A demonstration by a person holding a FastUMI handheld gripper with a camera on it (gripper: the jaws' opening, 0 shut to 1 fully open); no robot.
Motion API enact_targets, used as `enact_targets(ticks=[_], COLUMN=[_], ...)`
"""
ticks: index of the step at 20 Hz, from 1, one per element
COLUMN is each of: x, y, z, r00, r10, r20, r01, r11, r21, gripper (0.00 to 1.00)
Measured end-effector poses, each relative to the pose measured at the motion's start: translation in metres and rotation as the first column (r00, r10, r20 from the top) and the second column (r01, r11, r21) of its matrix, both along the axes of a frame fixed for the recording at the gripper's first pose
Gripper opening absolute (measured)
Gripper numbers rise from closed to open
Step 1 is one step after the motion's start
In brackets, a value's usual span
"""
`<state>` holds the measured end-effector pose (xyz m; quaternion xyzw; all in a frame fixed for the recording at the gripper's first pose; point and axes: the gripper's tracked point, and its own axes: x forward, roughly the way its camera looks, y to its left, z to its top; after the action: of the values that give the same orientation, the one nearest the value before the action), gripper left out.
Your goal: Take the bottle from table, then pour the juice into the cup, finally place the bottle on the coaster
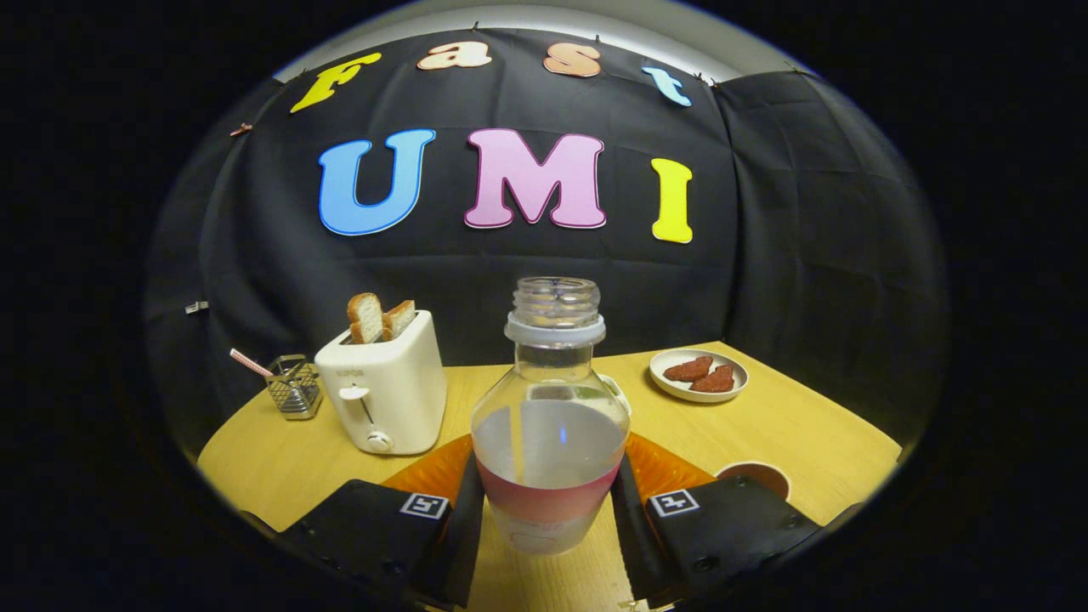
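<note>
My claw (548, 501) has the bottle (550, 425) between its two fingers, one pressed to each side of the lower body by the pink label band, so I read it as clamped on the bottle. The bottle is upright, cap off, with pale liquid filling roughly the lower half. I cannot tell whether its base rests on the tabletop (807, 425) or hangs just clear of it. Orange shapes show just behind the bottle on both sides, which I take to be the coaster (659, 467); if so, the bottle is right over or just in front of it. Off to the right of my right finger sits a brown round rim that looks like the cup (756, 476); its inside is hidden from me, so I cannot say whether juice has gone in. My judgement: the pick is done, and whether I am before the pour or at the final set-down is not something I can settle. Beyond the fingers on the left stands a toaster (387, 387) with bread slices in it, then a wire basket (293, 389) with a straw further left. Beyond on the right lies a plate (699, 375) with two reddish pieces. The right side has open wood for tilting; the tabletop edge curves close behind the cup.
</note>
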<state>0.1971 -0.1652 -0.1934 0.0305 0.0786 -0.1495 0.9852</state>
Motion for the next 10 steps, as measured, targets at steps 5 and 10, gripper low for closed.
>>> enact_targets(ticks=[5, 10], x=[0.042, 0.062], y=[-0.019, -0.049], z=[-0.025, -0.039], r00=[0.998, 0.989], r10=[-0.064, -0.141], r20=[-0.025, -0.032], r01=[0.064, 0.142], r11=[0.998, 0.989], r21=[0.014, 0.042], gripper=[0.72, 0.71])
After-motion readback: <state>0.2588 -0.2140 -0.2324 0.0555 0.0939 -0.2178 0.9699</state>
